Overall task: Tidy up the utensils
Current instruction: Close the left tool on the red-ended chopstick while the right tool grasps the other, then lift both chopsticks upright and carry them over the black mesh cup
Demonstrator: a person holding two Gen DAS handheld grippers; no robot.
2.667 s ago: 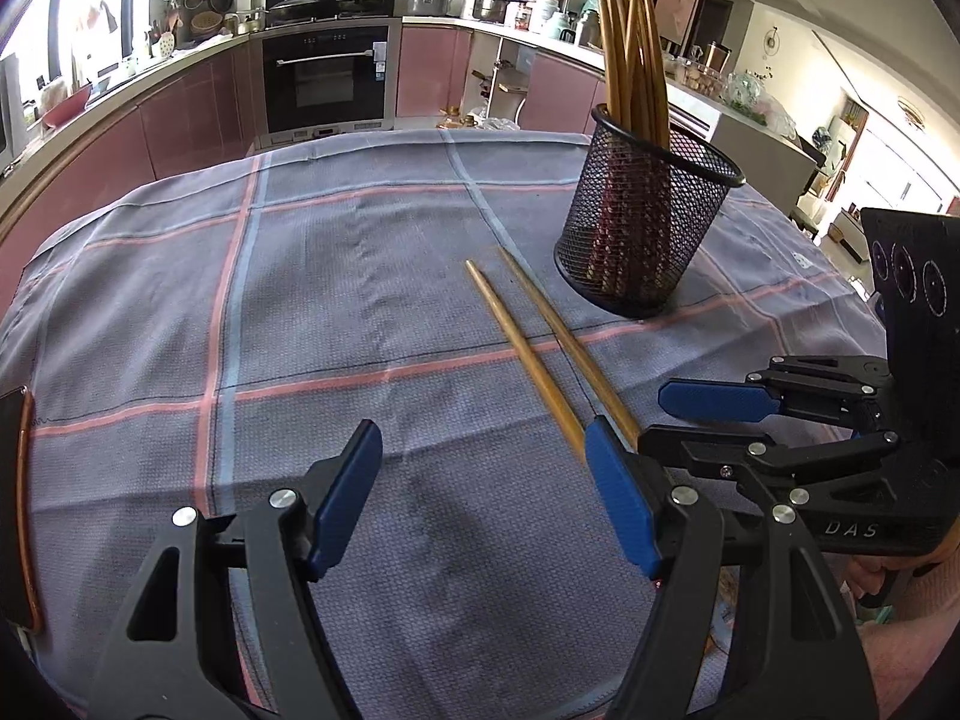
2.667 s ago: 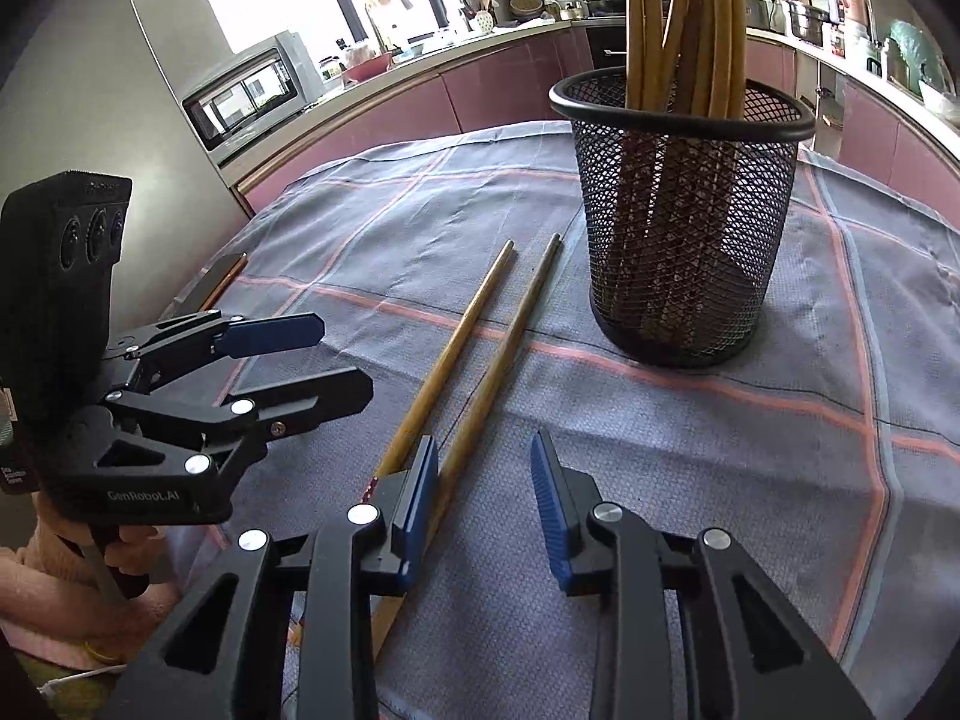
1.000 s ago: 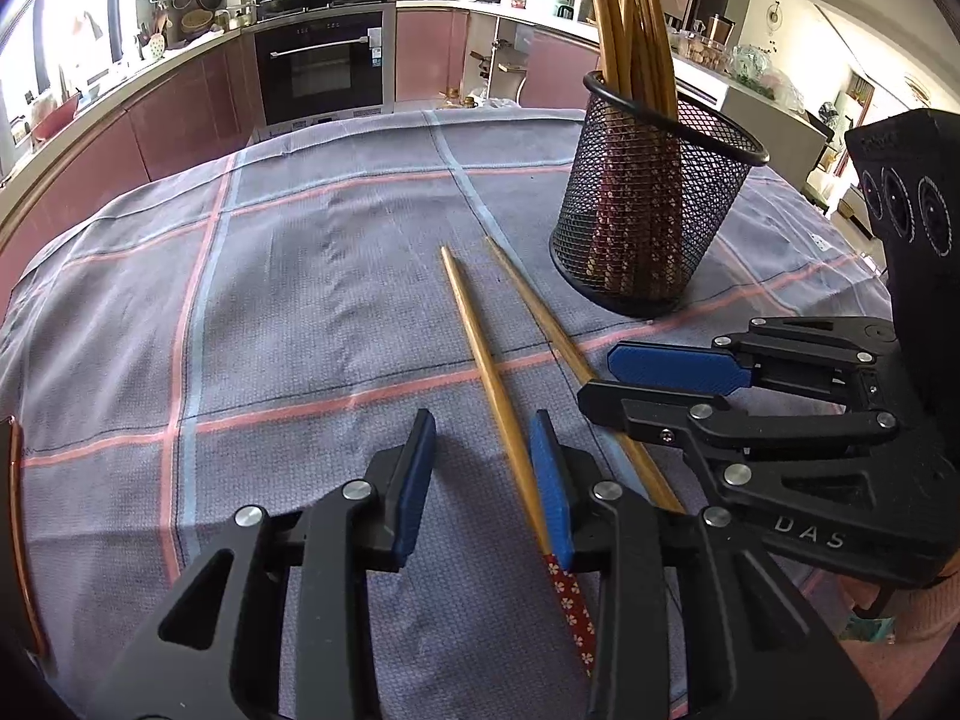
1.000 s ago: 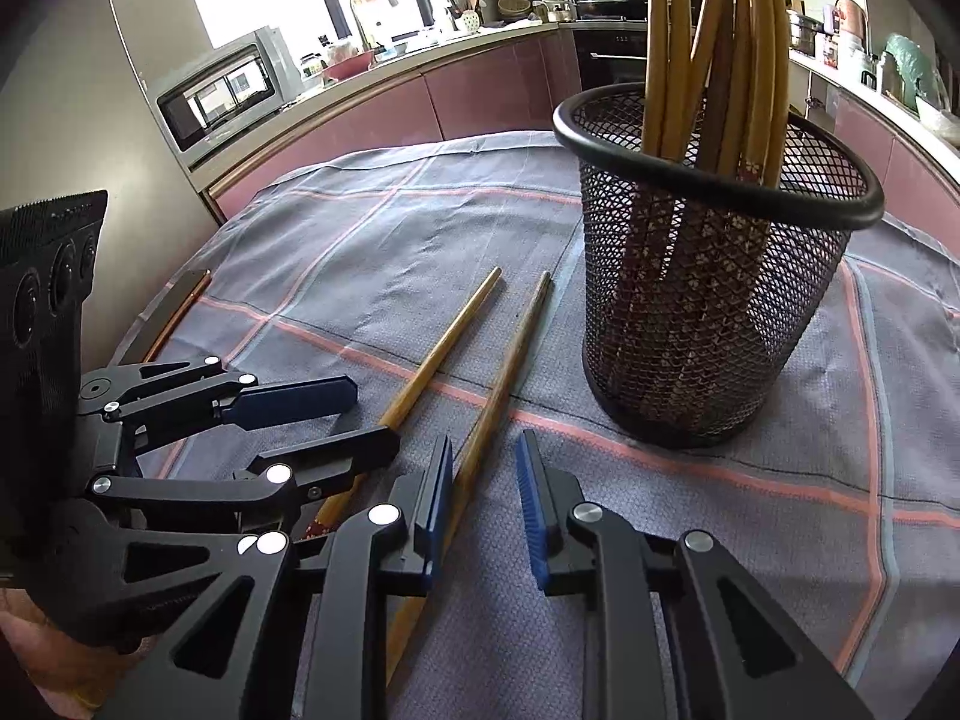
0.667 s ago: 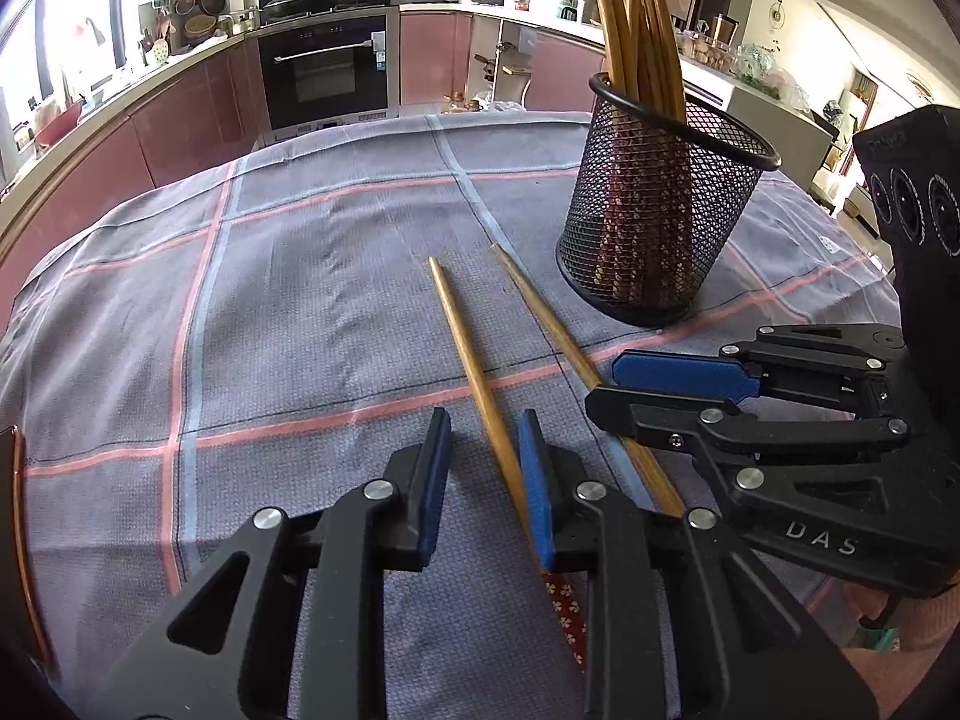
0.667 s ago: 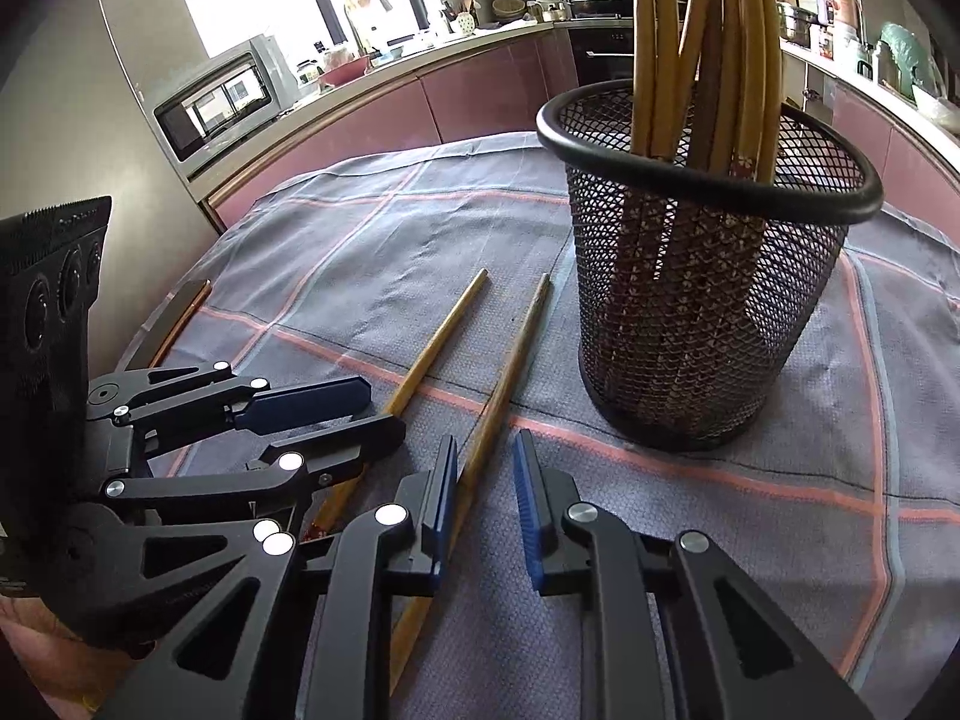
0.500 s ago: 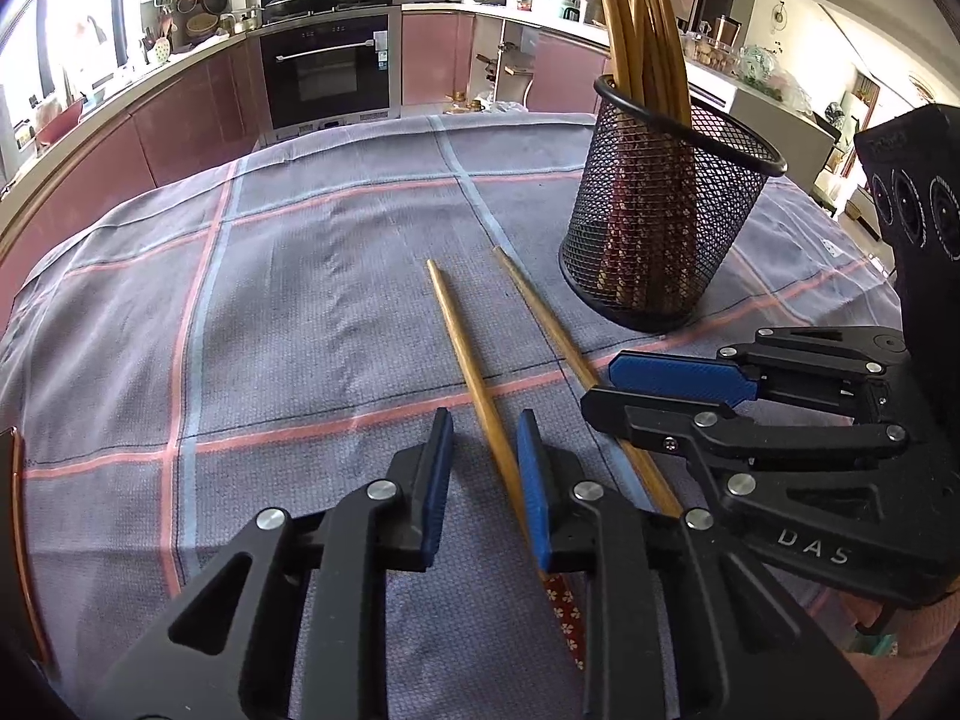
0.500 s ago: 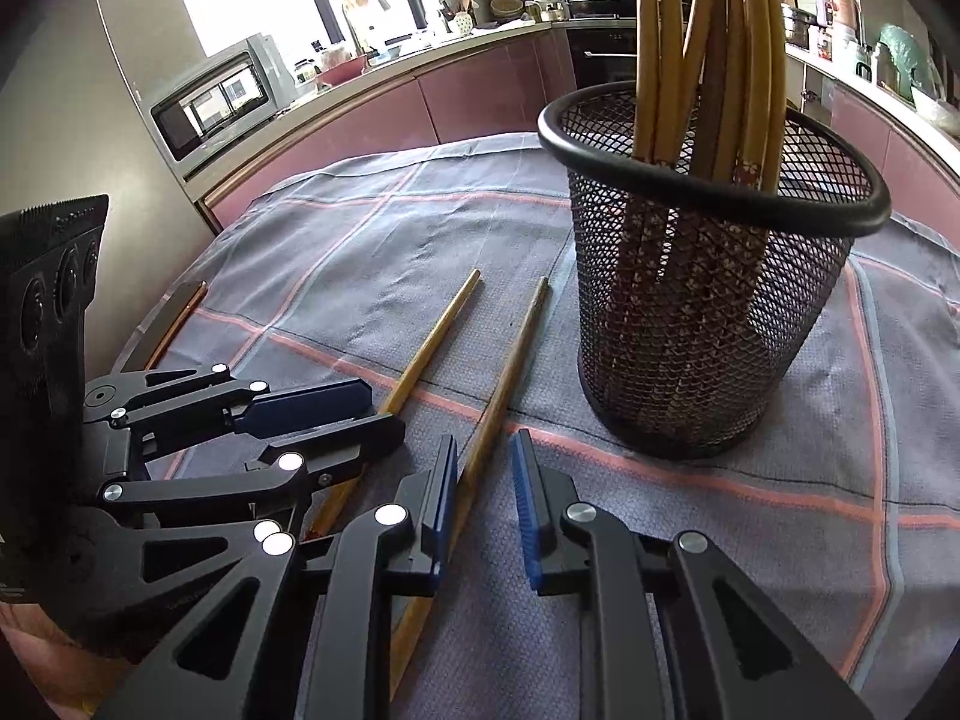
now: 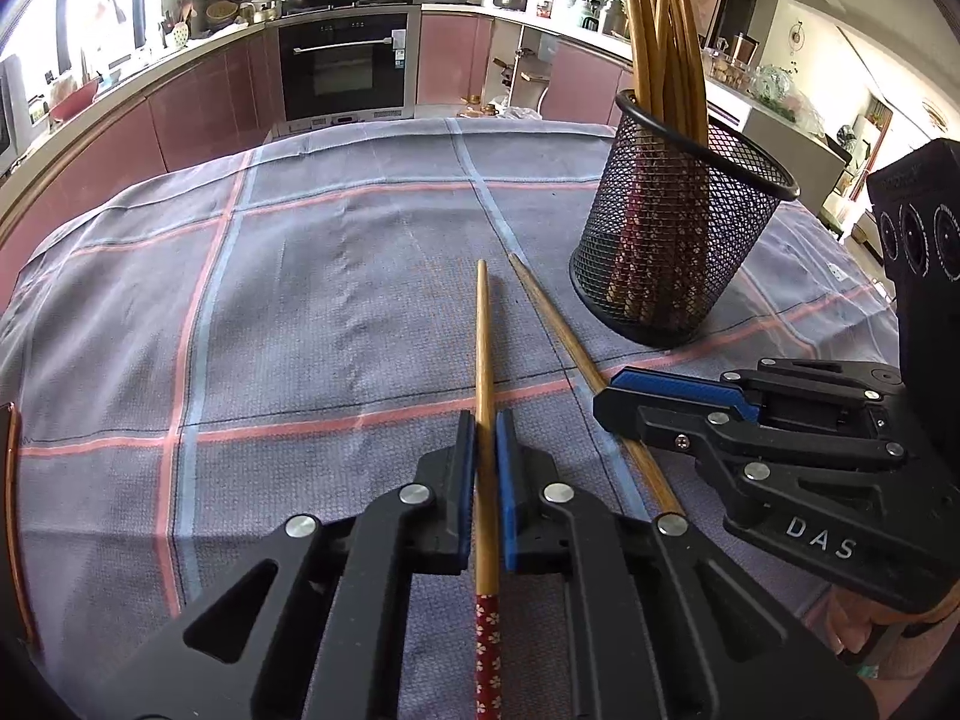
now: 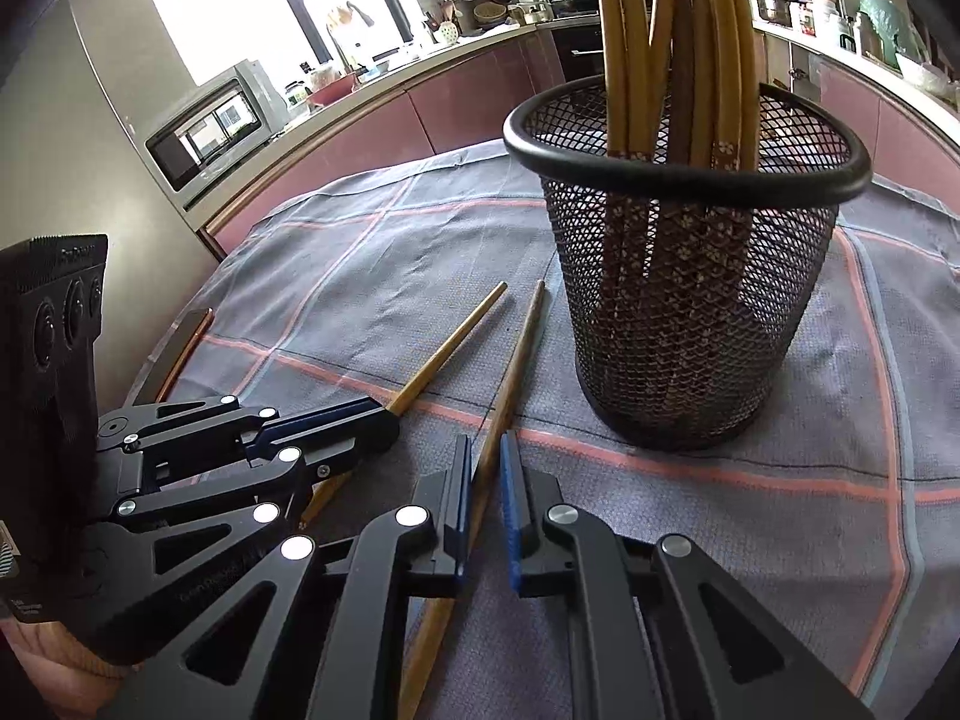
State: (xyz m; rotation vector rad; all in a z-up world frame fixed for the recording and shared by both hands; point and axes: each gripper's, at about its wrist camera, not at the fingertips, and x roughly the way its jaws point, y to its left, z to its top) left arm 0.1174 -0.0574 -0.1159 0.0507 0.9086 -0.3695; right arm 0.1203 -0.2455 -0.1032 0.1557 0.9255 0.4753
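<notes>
Left gripper point(image 9: 486, 438): black frame, blue finger pads point(image 9: 505, 480), silver screws. Right gripper point(image 10: 483, 468): identical build, white "DAS" lettering on its body.
</notes>
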